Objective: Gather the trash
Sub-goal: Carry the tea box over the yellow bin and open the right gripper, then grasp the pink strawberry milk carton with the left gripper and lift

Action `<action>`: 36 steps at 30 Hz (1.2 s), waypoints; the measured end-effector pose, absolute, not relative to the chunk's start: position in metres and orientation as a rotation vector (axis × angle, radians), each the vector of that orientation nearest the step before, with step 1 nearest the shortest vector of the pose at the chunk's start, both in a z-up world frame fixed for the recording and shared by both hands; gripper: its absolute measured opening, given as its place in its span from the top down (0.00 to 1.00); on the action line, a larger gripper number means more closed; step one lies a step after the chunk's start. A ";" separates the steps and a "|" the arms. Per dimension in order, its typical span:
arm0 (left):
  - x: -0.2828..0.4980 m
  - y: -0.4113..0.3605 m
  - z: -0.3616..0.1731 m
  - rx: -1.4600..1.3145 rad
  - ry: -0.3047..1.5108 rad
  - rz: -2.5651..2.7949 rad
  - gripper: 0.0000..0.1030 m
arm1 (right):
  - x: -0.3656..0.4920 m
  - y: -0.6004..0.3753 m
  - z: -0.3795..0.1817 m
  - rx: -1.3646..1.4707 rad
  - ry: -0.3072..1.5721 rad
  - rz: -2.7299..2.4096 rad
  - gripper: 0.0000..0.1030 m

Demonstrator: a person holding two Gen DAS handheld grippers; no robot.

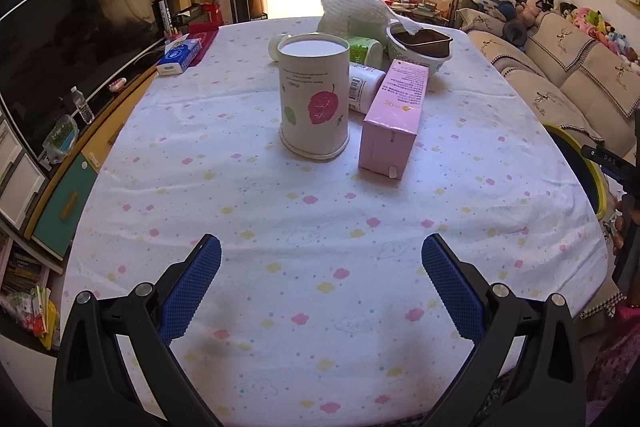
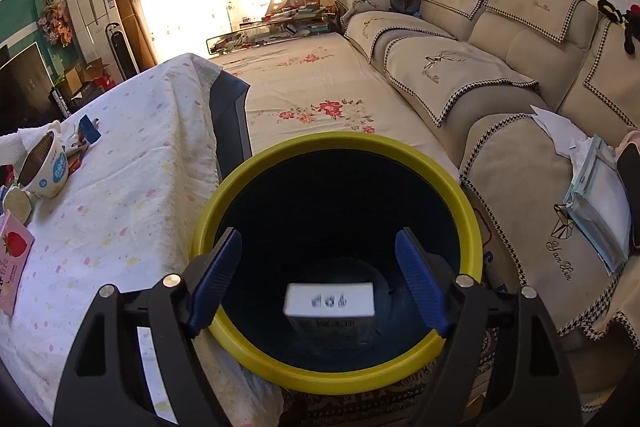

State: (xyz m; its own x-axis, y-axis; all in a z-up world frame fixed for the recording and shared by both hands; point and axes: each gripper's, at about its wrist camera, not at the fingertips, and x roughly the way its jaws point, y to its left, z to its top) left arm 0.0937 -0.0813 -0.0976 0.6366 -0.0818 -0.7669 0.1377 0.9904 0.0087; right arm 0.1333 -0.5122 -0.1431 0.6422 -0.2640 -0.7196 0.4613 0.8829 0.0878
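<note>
Right now, by label:
Small white box [image 2: 329, 303]: inside the yellow-rimmed bin [image 2: 460, 187], blurred, free of both pads.
Right gripper [image 2: 320, 283]: over the bin mouth, jaws wide, nothing between them.
Left gripper [image 1: 320, 287]: jaws wide and empty, over the table [image 1: 240, 195] beside the bin.
Remaining trash: paper cup [image 1: 314, 99], pink carton [image 1: 394, 115], tub [image 1: 416, 47], all on the table beside the bin.
Risk: cup looks light; a hasty closing could tip or crush it.

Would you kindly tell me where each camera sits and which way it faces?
Left wrist: on the left gripper, looking down across the table at the paper cup and pink box; open blue fingers show.
Right wrist: on the right gripper, above the yellow-rimmed bin; a white box lies inside.
Shared: table, bin, pink box, sofa.
</note>
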 end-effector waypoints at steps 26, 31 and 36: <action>0.202 -0.154 -0.122 0.189 0.906 -0.318 0.37 | 0.133 -0.508 -0.150 0.327 0.775 -0.345 0.26; 0.204 -0.160 -0.125 0.167 0.902 -0.347 0.62 | 0.130 -0.511 -0.151 0.342 0.774 -0.344 0.26; 0.187 -0.162 -0.111 0.157 0.851 -0.356 0.63 | 0.124 -0.513 -0.148 0.357 0.758 -0.343 0.26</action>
